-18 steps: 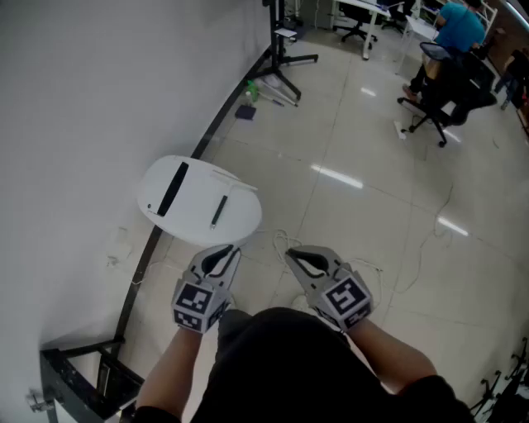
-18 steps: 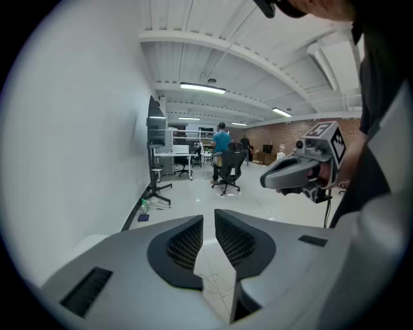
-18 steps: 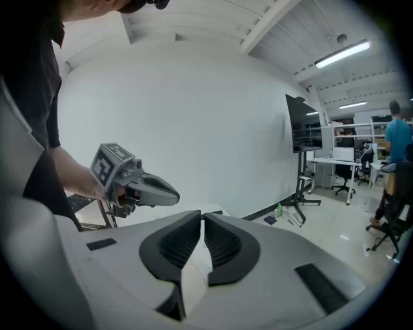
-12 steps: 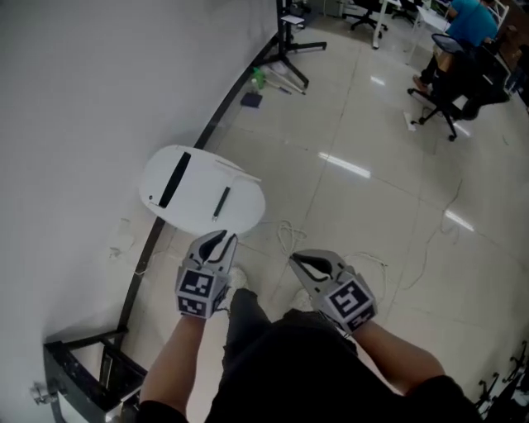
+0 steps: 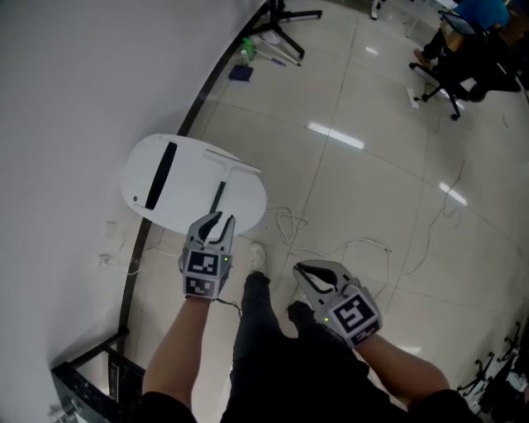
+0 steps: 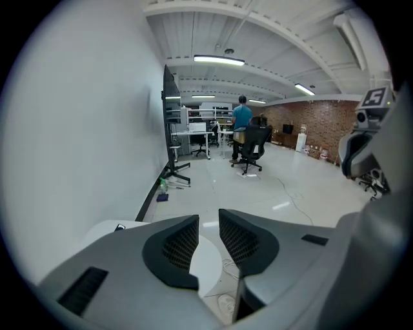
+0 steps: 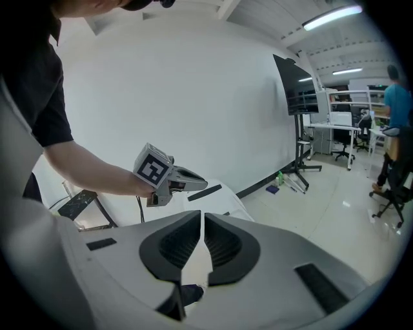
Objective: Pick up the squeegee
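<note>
No readable print anywhere. The only markings are black-and-white square patterns on the cube of each gripper.

Squeegee [image 5: 220,192]: lies flat on the white oval table [image 5: 186,211], pale cross-bar at the far end, dark handle running toward the person. Its handle end is just beyond the tips of the left gripper [image 5: 214,223], not touching them. A long black strip [image 5: 160,175] lies on the same top, well to the left of the squeegee and apart from it.

Left gripper: held over the near edge of the table, jaws a narrow slot apart, nothing between the pads.

Right gripper [image 5: 303,268]: lower and to the right, above the floor and clear of the table, jaws drawn almost together at the tips, nothing held.

Around: table stands against a plain white wall with a black skirting line. White cable [image 5: 289,223] loops on the pale tiled floor just right of the table. A white shoe [image 5: 256,258] shows below the table edge. Black metal frame [image 5: 87,376] at lower left. Far off: black stand base [image 5: 285,15], small dark blue thing [image 5: 240,73] by the wall, office chair [image 5: 467,70]
</note>
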Tool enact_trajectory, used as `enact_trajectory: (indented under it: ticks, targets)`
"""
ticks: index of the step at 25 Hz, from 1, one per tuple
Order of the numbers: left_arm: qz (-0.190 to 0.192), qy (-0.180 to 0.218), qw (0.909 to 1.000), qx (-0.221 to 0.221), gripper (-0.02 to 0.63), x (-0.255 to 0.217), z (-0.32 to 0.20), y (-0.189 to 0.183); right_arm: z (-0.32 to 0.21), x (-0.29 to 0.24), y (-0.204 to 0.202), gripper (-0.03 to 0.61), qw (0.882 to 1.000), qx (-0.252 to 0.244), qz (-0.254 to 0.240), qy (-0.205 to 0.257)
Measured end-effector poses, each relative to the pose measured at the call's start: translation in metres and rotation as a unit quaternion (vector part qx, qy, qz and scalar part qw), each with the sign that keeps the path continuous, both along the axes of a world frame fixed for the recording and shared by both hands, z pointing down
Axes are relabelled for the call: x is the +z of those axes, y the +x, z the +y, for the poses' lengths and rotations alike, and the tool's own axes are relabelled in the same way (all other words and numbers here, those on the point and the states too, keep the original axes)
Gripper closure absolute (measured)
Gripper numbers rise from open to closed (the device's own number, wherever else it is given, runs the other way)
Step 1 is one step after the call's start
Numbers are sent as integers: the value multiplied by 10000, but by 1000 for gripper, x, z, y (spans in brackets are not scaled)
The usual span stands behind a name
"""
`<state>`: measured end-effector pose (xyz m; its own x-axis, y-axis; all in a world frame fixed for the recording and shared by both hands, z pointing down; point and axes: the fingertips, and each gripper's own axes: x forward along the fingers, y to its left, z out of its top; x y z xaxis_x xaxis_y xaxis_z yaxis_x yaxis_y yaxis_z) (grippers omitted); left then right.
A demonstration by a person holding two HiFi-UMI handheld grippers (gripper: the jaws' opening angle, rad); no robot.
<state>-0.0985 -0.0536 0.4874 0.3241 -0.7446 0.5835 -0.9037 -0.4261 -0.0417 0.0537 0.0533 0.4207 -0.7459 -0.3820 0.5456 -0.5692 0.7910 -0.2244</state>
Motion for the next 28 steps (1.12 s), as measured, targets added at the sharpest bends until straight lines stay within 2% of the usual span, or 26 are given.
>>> enact_trajectory:
  ticks: [11, 21, 28]
  targets:
    - [-89, -627, 9979, 133, 499, 118, -82, -52, -51, 66, -60, 552, 9974, 361, 168, -598]
    - [-128, -1279, 9914, -235, 474, 232, -127, -76, -66, 127, -71, 552, 9892, 650, 318, -1278]
    - [-371, -1553, 9871, -122, 474, 282, -142, -77, -79, 151, -77, 552, 9845, 811, 252, -1532]
